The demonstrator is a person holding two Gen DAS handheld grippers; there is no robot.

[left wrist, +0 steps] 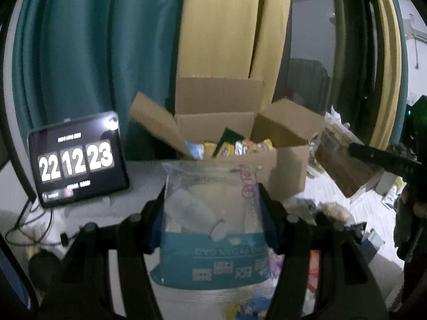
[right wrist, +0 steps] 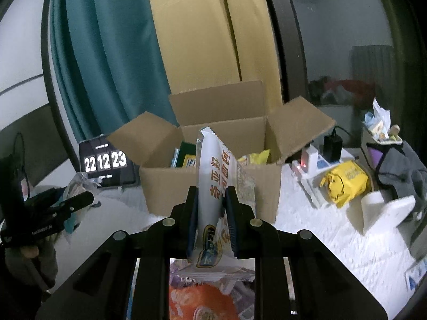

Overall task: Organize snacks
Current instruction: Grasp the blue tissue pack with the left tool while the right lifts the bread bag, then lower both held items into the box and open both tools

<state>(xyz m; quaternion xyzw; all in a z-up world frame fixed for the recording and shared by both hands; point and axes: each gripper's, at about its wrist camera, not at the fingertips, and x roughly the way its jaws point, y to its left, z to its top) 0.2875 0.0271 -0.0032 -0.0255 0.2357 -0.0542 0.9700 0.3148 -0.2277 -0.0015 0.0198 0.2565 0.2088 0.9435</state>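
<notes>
Both grippers are loaded in front of the open brown cardboard box (right wrist: 213, 186): left gripper (left wrist: 210, 213) clamps a clear-and-teal plastic snack bag (left wrist: 213, 240), right gripper (right wrist: 212, 208) pinches a tall white snack packet (right wrist: 213, 176).

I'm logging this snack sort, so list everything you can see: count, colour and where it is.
Cardboard box: one, brown, flaps open, centre of the table, snack packets inside.
Teal and clear bag: one, held up in front of the box.
White packet: one, orange lettering, held upright in front of the box.
Clock tablet: one, black, white digits, left of the box.
Yellow packet: one, on the table right of the box.
Charger: one, black, behind the yellow packet.
Curtains: teal and tan, behind the box.
Orange packet: one, below the right gripper.
Left gripper: shut on the teal and clear bag.
Right gripper: shut on the white packet.
</notes>
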